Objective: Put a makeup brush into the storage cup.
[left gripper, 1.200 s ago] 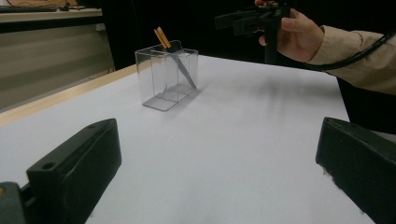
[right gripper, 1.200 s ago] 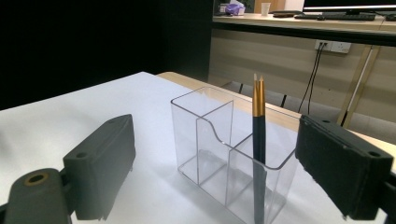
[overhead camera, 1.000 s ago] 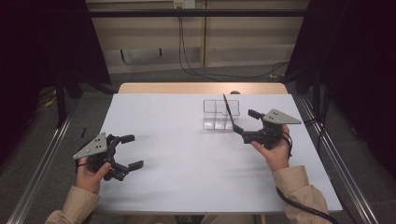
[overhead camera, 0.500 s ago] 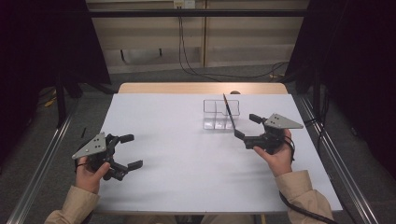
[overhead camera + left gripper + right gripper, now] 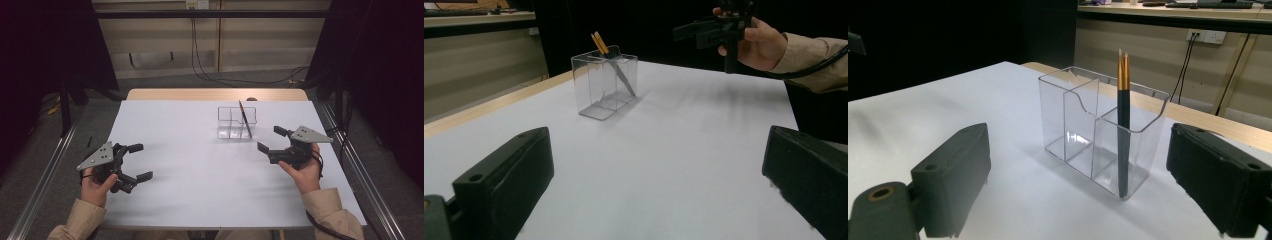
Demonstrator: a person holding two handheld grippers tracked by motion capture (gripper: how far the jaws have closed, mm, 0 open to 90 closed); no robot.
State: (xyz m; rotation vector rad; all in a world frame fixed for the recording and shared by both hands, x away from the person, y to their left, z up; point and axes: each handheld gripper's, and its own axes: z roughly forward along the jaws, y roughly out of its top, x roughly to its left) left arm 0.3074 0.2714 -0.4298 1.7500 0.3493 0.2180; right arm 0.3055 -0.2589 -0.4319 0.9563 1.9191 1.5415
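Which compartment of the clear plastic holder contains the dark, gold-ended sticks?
The end compartment nearest the right hand-held gripper of the clear plastic holder contains the dark, gold-ended sticks; its other compartments hold nothing.

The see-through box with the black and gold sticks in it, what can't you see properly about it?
- Clear plastic divided box, high view: too small to count its compartments; the right gripper view shows a divider.
- Thin black sticks with gold tops: one or two, cannot tell; they overlap in both gripper views.
- Their lower ends, left gripper view: blurred behind the box wall.
- Small dark thing on the table's far edge, high view: too small to name.
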